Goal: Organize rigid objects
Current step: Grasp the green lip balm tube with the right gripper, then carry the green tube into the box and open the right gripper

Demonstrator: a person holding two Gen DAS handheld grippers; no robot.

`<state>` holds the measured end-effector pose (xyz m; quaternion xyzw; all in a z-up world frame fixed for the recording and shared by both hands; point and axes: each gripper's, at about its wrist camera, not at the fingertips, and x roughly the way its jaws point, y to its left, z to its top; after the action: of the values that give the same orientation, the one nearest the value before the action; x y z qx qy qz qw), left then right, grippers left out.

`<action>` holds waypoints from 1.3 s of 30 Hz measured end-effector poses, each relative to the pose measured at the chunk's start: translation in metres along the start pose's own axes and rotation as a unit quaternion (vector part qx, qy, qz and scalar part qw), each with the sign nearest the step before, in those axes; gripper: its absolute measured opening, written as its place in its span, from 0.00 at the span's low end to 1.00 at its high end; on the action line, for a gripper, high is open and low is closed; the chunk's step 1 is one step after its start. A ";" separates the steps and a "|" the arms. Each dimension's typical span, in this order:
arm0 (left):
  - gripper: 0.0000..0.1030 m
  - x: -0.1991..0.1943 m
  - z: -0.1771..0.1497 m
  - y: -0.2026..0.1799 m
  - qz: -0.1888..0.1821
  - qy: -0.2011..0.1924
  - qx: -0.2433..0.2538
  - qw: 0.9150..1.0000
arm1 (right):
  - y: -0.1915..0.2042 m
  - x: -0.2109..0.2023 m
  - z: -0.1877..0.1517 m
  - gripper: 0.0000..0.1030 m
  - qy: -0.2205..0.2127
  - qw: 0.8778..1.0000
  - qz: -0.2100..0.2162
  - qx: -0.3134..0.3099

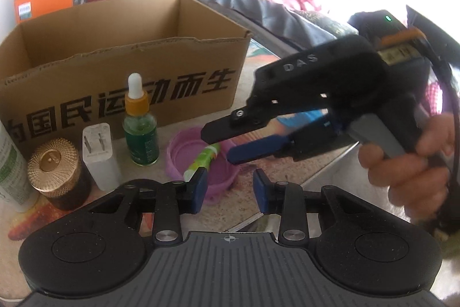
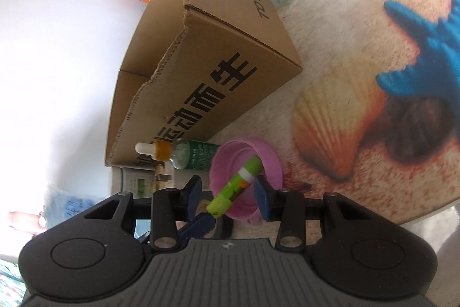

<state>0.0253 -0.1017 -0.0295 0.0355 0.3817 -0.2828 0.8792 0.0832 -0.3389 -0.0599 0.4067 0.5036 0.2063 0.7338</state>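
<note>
A green tube point(image 1: 201, 160) point(image 2: 234, 189) lies slanted in a shallow pink bowl point(image 1: 184, 151) point(image 2: 270, 160) in front of an open cardboard box point(image 1: 86, 48) point(image 2: 218, 53). My left gripper point(image 1: 230, 189) is open and empty, just in front of the bowl. My right gripper point(image 2: 228, 196) is open, turned on its side, its jaws either side of the tube without touching it. In the left wrist view the right gripper point(image 1: 227, 143) hovers over the bowl's right side.
A green dropper bottle point(image 1: 141, 128) point(image 2: 184, 154), a white charger point(image 1: 99, 154), a gold-lidded jar point(image 1: 54, 171) and a white tube point(image 1: 11, 163) stand left of the bowl. The round table's edge point(image 1: 316, 171) runs close on the right.
</note>
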 end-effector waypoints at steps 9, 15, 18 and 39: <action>0.33 0.016 0.012 -0.001 0.036 0.022 0.021 0.999 | 0.018 0.013 0.006 0.38 0.029 0.997 -0.053 -0.047; 0.27 0.024 0.015 0.004 0.028 0.047 0.006 0.998 | 0.028 0.027 0.007 0.29 0.049 0.991 -0.092 -0.079; 0.25 0.029 0.015 0.006 0.028 0.054 0.000 0.998 | 0.031 0.030 0.009 0.25 0.047 0.991 -0.097 -0.085; 0.20 -0.065 0.055 0.012 0.035 -0.073 -0.009 0.997 | 0.132 -0.034 -0.007 0.16 -0.064 0.977 -0.023 -0.203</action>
<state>0.0315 -0.0765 0.0520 0.0207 0.3174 -0.2503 0.9144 0.0771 -0.2828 0.0646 0.2501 0.4122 0.2610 0.8363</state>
